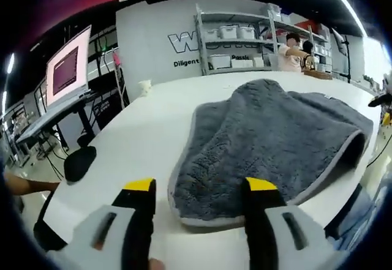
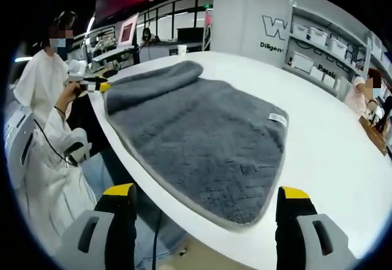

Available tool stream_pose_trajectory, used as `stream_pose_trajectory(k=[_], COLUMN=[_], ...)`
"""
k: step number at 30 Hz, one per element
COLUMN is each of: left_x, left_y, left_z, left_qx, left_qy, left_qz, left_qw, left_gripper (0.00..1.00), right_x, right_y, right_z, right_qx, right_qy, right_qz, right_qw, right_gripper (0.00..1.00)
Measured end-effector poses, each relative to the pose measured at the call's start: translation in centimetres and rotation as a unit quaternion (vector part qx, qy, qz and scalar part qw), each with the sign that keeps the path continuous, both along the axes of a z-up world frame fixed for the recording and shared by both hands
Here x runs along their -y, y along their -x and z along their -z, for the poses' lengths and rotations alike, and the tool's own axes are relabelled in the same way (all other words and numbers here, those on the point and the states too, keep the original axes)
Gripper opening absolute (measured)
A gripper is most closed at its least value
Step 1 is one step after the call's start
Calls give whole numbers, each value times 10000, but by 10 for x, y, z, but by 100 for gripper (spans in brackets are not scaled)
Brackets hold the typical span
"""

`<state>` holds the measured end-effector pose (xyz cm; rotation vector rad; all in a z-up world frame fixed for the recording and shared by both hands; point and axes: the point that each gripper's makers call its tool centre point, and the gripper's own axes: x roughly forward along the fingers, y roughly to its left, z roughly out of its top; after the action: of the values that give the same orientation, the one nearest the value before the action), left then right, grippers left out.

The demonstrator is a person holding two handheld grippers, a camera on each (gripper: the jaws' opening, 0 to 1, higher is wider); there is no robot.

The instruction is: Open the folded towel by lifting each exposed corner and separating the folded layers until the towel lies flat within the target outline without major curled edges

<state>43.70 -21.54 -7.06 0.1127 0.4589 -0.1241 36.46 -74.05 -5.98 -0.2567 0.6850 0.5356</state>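
One grey towel (image 1: 269, 141) lies on one white bench (image 1: 141, 141). It carries one small white label (image 2: 277, 118). Two grippers are in play: the left gripper (image 1: 200, 190) with two yellow-tipped jaws, and the right gripper (image 2: 206, 198) with two more. One white cup (image 1: 144, 86) stands on the bench's far edge. One shelving rack (image 1: 236, 37) holds several white bins, perhaps six, though the view is too small to count surely. One lit monitor (image 1: 67, 68) stands off the bench. Three people show: one in white (image 2: 46, 129) and two by the rack (image 1: 294, 52).
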Motion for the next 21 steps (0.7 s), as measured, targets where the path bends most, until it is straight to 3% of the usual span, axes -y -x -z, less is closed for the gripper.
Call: stream_pose_trajectory(k=[5,9,17,21], left_x=[14,37,66,76], left_y=[0,3,10,14], left_z=[-5,-10,-21,-22], left_qx=[60,22,75,54], left_qy=[174,423,731,659], left_qz=[282,770,1287,1502], left_qw=[9994,9961,9890,9864], left_gripper=[82,93,99,99], right_x=[0,-1,-7,-6], right_y=[-5,-9,-16,-24], right_z=[4,6,4,-2], right_qx=[-68,-83,-100,-28], right_qy=[34,1,-108,-217], right_qz=[19,74,75,245], right_qw=[10000,9999,9999,9995], right_gripper=[94,94,93,92])
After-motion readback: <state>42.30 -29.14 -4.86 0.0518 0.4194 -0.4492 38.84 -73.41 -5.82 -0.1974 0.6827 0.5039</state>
